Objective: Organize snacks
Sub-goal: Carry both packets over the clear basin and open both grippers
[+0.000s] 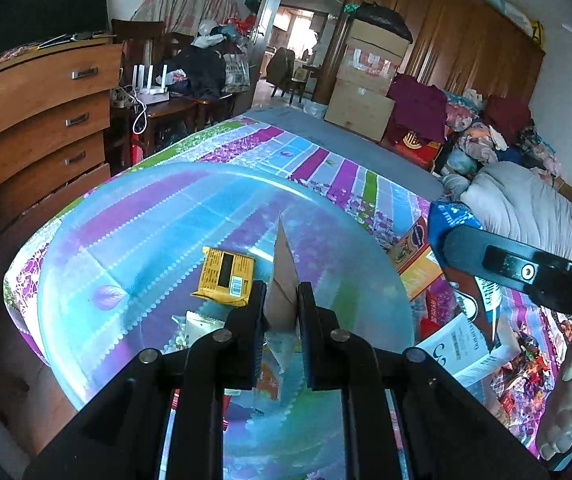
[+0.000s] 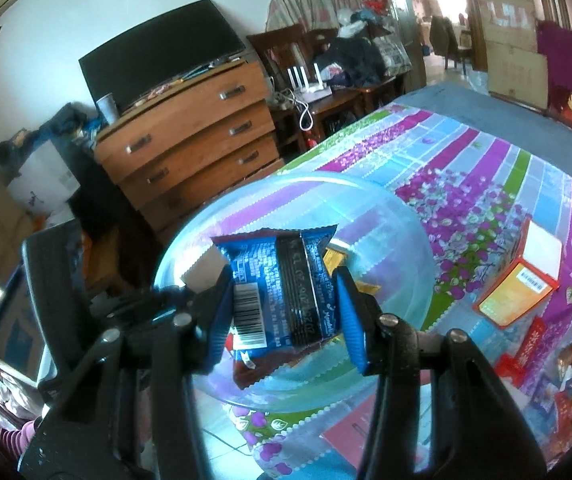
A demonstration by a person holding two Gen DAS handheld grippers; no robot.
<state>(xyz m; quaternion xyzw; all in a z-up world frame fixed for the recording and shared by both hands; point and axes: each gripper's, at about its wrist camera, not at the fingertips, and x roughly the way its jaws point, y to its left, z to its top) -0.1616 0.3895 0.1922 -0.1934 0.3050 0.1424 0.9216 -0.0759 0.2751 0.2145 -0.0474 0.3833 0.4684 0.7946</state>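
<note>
Translucent plastic forms the one big bowl [image 1: 98,216] on the bed's striped purple spread [image 1: 325,164], and one yellow snack packet [image 1: 225,276] lies inside it, just ahead and left of the left tool [image 1: 282,300], whose jaws are pressed together on the edge of one pale, thin wrapper [image 1: 284,268] held over the bowl. One blue snack packet [image 2: 282,292], barcode side up, is pinched across its width by the right tool [image 2: 286,312] over the same bowl, while one orange-and-white box [image 2: 525,276] and a scatter of small red packets [image 2: 533,344], too jumbled to count, lie on the spread to the right.
</note>
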